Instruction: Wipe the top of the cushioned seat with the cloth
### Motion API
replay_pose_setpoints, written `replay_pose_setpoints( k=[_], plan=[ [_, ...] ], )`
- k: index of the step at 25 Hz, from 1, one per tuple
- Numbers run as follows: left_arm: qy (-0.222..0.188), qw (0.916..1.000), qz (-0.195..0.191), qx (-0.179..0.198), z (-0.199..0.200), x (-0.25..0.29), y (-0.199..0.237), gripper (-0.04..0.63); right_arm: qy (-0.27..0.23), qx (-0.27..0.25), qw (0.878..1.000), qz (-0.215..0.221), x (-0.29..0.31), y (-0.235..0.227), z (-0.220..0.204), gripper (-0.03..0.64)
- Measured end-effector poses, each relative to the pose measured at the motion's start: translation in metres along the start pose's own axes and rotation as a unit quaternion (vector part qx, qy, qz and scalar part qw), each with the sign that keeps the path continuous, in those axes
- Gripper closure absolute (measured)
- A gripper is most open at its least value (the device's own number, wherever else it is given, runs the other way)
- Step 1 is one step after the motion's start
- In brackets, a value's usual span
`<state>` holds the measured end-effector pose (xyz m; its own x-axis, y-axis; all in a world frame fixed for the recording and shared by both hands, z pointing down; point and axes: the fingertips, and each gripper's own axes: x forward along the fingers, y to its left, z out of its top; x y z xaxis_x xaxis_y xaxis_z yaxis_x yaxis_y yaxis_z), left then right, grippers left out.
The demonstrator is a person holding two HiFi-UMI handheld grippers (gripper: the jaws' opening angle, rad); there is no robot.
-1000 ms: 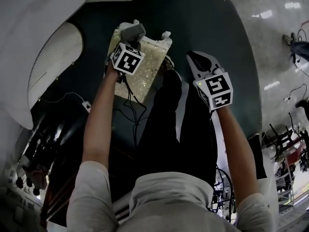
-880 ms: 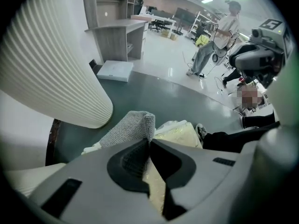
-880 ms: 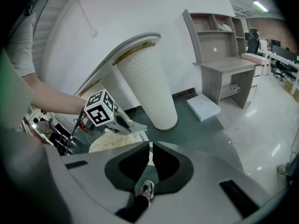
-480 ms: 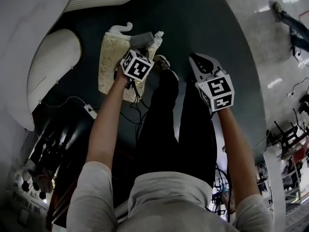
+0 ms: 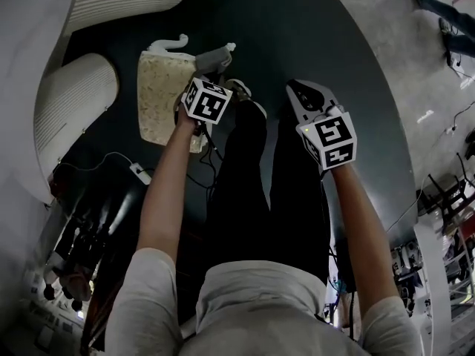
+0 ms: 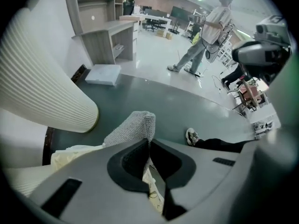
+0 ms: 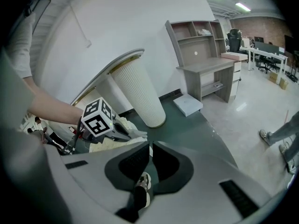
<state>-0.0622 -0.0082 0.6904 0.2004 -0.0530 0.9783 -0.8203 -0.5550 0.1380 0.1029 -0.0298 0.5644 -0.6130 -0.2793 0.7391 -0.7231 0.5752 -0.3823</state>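
Note:
The cushioned seat [image 5: 162, 95] is a cream, textured pad low on the dark floor, also seen as cream fabric [image 6: 70, 154] in the left gripper view. My left gripper [image 5: 211, 68] sits at the seat's right far edge, shut on a grey knitted cloth [image 6: 134, 127] that sticks up past its tips. The cloth [image 5: 217, 55] shows as a grey wad over the seat's corner. My right gripper [image 5: 300, 95] hangs apart to the right above the person's leg, jaws shut with nothing between them, tips [image 7: 150, 146] touching.
White ribbed columns [image 5: 78, 99] [image 7: 140, 91] stand left of the seat. Cables and a power strip [image 5: 138, 171] lie on the dark round floor. The person's shoe [image 5: 242, 89] is beside the seat. A desk with shelves [image 7: 208, 69] and a standing person [image 6: 205, 36] are farther off.
My left gripper with the cloth has gone from over the middle of the seat's top to its right edge. The right gripper has hardly moved.

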Motion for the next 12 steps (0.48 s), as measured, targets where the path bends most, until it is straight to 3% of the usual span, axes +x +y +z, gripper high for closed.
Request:
replay_pose_setpoints(
  k=[3,6,12],
  plan=[
    [-0.04,0.9977,0.033,-0.042,0.018,-0.029,-0.003,0.566,0.006,-0.01,1.0,0.007,-0.029,0.0,-0.013,0.586],
    [-0.093,0.9917,0.042,-0.079,0.042,-0.057,-0.01,0.568,0.007,-0.031,0.999,0.002,-0.05,-0.004,-0.011,0.586],
    [-0.135,0.9776,0.07,-0.145,0.054,-0.139,-0.058,0.568,-0.044,-0.034,0.998,0.022,-0.122,0.014,0.05,0.586]
  ],
)
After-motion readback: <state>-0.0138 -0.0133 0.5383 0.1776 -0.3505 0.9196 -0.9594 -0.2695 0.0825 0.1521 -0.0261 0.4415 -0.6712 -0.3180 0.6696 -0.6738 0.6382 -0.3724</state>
